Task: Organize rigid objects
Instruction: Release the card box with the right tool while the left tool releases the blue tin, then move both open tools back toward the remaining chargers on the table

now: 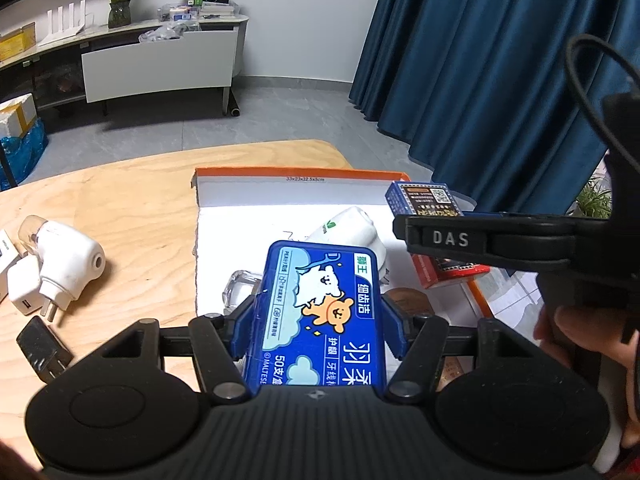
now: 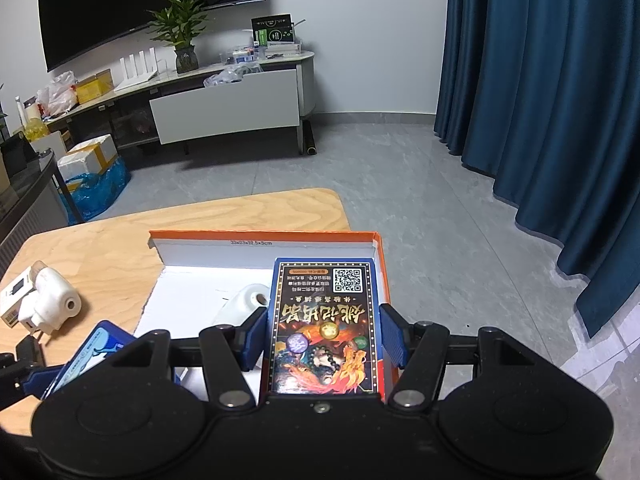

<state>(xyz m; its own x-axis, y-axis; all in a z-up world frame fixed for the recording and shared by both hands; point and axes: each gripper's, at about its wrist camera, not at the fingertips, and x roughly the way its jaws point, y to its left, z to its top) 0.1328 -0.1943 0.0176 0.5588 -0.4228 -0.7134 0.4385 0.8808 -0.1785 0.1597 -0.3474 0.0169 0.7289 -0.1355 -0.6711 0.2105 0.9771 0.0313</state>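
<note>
Inside the orange-rimmed box [image 2: 262,237], the white floor along its far wall lies bare. Nearer, a white bottle [image 1: 352,232] and a clear glass piece [image 1: 240,290] take up the middle of the box. Left of the box, bare wooden table [image 1: 132,208] runs to a cluster of white chargers [image 1: 60,268]. The right gripper [image 1: 440,238] spans the box's right side.

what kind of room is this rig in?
Most likely a home living room: a large wall-mounted TV above a low media console, full-length blue curtains, and a potted plant on the console.
</note>
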